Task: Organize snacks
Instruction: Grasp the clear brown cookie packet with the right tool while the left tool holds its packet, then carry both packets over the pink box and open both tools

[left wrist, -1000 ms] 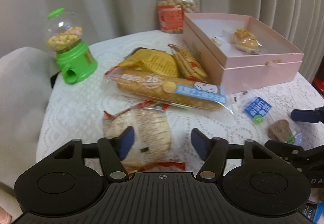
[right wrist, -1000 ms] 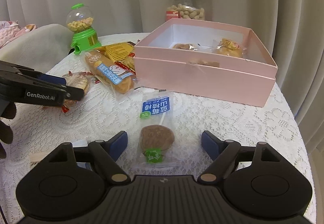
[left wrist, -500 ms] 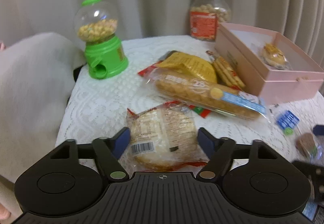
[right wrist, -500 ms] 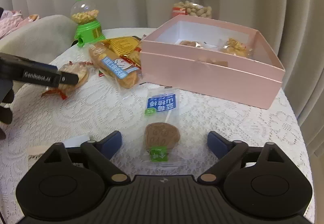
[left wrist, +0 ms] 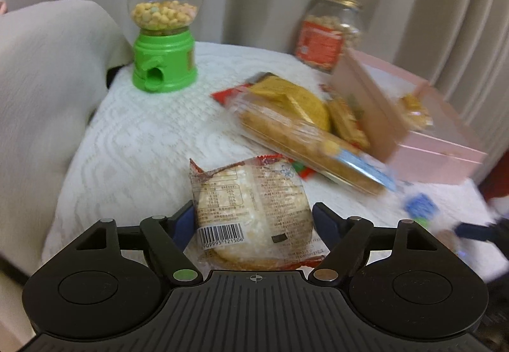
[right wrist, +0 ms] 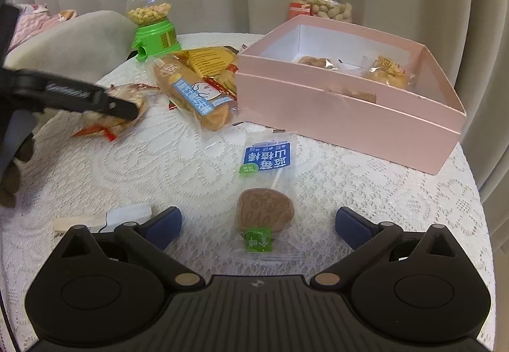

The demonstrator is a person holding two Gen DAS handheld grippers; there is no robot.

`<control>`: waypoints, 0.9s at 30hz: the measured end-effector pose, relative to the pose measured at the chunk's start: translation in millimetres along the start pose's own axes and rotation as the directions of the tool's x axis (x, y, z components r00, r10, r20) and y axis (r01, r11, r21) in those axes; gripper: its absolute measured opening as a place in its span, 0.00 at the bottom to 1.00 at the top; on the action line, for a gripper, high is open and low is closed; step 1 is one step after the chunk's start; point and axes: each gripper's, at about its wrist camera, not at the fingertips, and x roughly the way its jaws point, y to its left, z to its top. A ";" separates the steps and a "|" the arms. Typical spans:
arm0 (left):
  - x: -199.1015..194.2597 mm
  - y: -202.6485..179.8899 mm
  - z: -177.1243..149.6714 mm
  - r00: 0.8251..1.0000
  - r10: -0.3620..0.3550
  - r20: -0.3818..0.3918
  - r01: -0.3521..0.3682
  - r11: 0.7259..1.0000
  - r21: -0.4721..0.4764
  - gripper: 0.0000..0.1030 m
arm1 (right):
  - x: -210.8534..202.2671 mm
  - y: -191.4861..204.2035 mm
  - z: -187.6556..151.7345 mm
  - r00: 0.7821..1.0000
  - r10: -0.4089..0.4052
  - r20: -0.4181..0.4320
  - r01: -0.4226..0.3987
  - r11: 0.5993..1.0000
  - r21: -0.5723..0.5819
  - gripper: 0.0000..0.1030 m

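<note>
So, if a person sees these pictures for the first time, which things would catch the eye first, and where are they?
Probably the big pink box, open on the right of the table with a few wrapped snacks inside, and the bright green candy dispenser at the far left edge. Close to the cameras, the round rice cracker packet lies between the open left gripper, and the brown lollipop in its clear wrapper lies between the wide-open right gripper.
</note>
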 end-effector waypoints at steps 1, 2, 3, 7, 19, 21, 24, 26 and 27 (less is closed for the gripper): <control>-7.6 -2.2 -2.8 0.999 -0.033 0.005 0.033 0.999 0.000 0.80 | 0.1 -0.2 0.8 1.000 -0.005 0.000 0.005 1.000 0.005 0.99; -15.5 -5.4 -5.7 0.998 -0.064 0.015 0.063 0.998 0.007 0.80 | 0.8 0.2 2.2 1.000 -0.012 -0.003 0.012 1.000 0.006 0.98; -20.9 -8.8 -8.2 0.996 -0.082 0.020 0.082 0.997 0.014 0.80 | 1.8 1.6 4.4 1.000 -0.028 -0.008 0.028 1.000 0.004 0.95; -38.1 -26.1 -19.9 0.983 -0.184 0.003 0.184 0.982 0.032 0.80 | 3.5 6.5 18.1 0.999 -0.042 -0.035 0.042 0.999 -0.004 0.76; -46.2 -84.3 -44.3 0.947 -0.308 -0.096 0.320 0.933 0.166 0.80 | -42.3 -12.8 11.7 0.993 -0.109 -0.054 0.110 0.994 0.025 0.34; -46.1 -92.2 -44.8 0.942 -0.319 -0.107 0.333 0.926 0.178 0.80 | -58.7 -22.4 7.5 0.992 -0.121 -0.032 0.122 0.991 0.049 0.34; -52.0 -99.3 -35.5 0.933 -0.350 -0.090 0.361 0.914 0.185 0.80 | -83.7 -35.0 8.4 0.991 -0.128 0.023 0.126 0.988 0.090 0.34; -61.1 -100.2 -16.2 0.923 -0.382 -0.042 0.383 0.906 0.181 0.80 | -101.1 -43.3 16.3 0.989 -0.128 0.076 0.119 0.986 0.121 0.34; -65.6 -100.2 -3.3 0.919 -0.394 -0.014 0.389 0.903 0.180 0.80 | -110.3 -48.2 24.1 0.986 -0.124 0.109 0.109 0.984 0.138 0.34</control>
